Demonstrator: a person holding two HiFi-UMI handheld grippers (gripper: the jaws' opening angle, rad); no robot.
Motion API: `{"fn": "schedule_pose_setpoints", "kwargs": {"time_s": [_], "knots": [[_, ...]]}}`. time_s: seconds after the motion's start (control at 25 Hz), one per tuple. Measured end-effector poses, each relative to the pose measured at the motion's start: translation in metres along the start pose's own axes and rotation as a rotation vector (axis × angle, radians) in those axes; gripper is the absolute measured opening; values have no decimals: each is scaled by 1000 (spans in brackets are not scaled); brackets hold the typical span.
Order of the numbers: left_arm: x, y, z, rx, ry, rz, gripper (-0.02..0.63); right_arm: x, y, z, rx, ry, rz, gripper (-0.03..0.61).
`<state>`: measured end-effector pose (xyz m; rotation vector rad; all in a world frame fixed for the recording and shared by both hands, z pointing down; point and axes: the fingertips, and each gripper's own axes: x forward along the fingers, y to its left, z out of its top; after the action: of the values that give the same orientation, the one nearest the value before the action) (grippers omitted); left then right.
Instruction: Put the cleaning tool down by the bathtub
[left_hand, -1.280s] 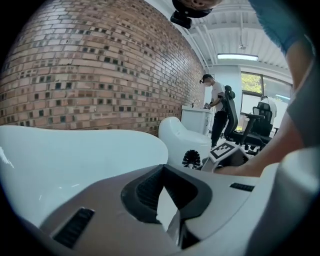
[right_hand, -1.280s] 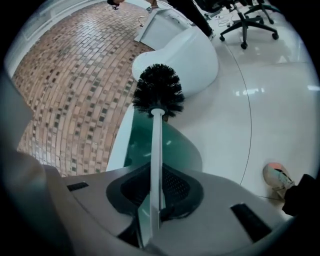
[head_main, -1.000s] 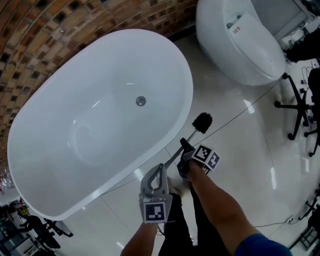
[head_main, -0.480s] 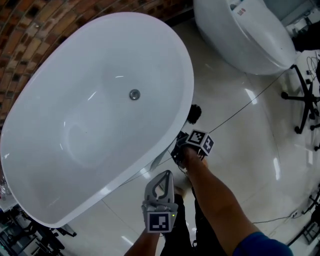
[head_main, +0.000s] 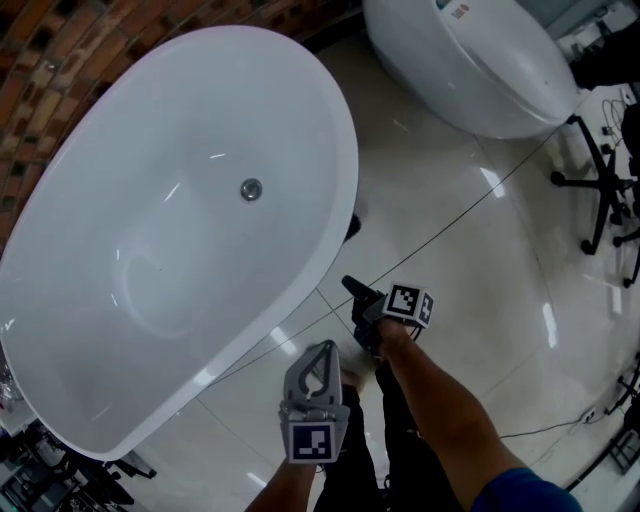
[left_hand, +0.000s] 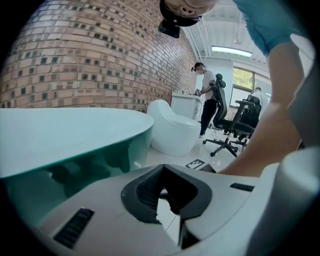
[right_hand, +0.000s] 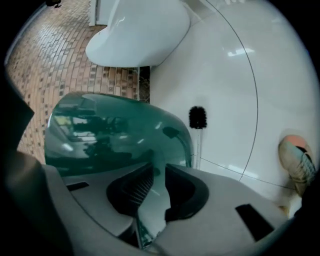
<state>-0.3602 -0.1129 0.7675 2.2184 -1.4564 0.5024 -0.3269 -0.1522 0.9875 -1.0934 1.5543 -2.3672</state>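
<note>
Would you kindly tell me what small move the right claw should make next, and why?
Probably draw the right claw up and away. The brush already rests on the floor beside the bathtub, apart from the claw, whose jaws are closing with nothing between them.

Brick wall (head_main: 40, 40), white oval fixture (head_main: 480, 70), black office chair (head_main: 600, 185), cable (right_hand: 257, 95) across glossy floor (head_main: 440, 160)
</note>
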Motion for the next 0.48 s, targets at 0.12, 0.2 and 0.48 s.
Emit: {"fn": "schedule_pose_setpoints", "kwargs": {"time_s": [0.12,0.2,0.48], "knots": [[-4,-9,9,-11,5,-11,-2,-33,7,-9,-144,31,-2,18],[-7,-15,14,-6,4,-17,-2,-52,19,-13,-249,35,0,12],[-24,-41,46,-10,3,-44,-2,-115,83,-34,-558,-17,23,-18]]}}
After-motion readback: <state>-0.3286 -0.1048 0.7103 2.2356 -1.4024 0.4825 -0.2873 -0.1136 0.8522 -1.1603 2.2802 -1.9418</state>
